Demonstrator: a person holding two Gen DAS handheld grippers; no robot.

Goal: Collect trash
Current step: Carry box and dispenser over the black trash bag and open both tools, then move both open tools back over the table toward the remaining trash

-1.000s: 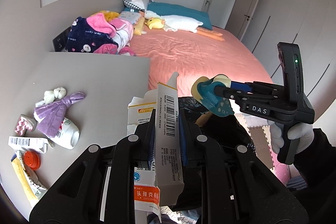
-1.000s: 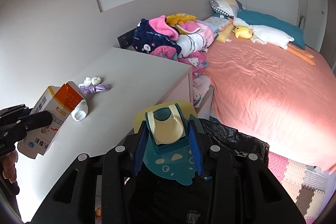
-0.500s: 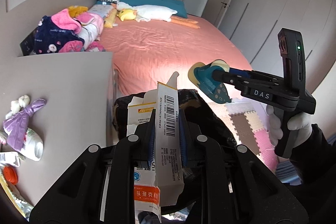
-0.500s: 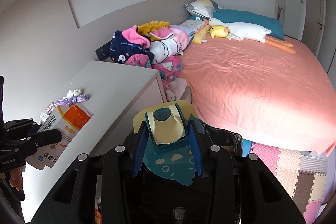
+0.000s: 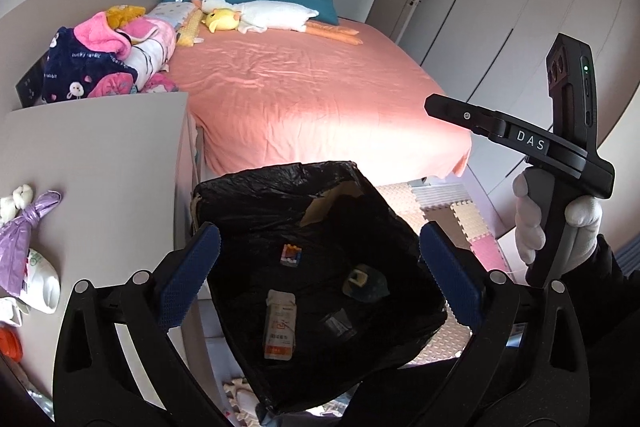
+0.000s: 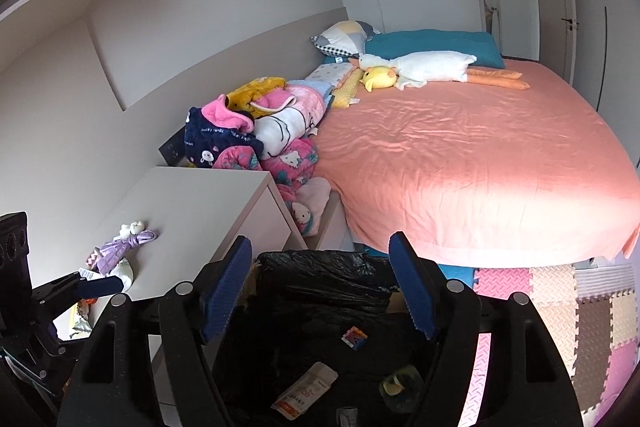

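Observation:
A bin lined with a black bag [image 5: 276, 195] stands between the white cabinet and the bed. In it lie a white and orange carton [image 5: 280, 331] and a teal and yellow piece [image 5: 364, 283]. My left gripper [image 5: 320, 267] hangs over the bin, its jaws opening, nothing between them. In the right wrist view my right gripper [image 6: 318, 283] is also above the bag [image 6: 320, 267], jaws opening and empty, with the carton [image 6: 306, 391] and the teal piece [image 6: 400, 383] below. A gloved hand [image 5: 528, 227] holds the right gripper [image 5: 431, 105] at the right.
The white cabinet top [image 5: 100, 155] carries a purple tied bag [image 5: 28, 227], a white bottle [image 5: 40, 279] and an orange scrap [image 5: 10, 341] at its left edge. A pink bed [image 6: 460, 155] fills the far side. Foam mats [image 6: 560, 291] cover the floor.
Both grippers have opened. The carton has left my left gripper and the teal piece my right one; both now lie in the black bag. Both hands moved over the bin.

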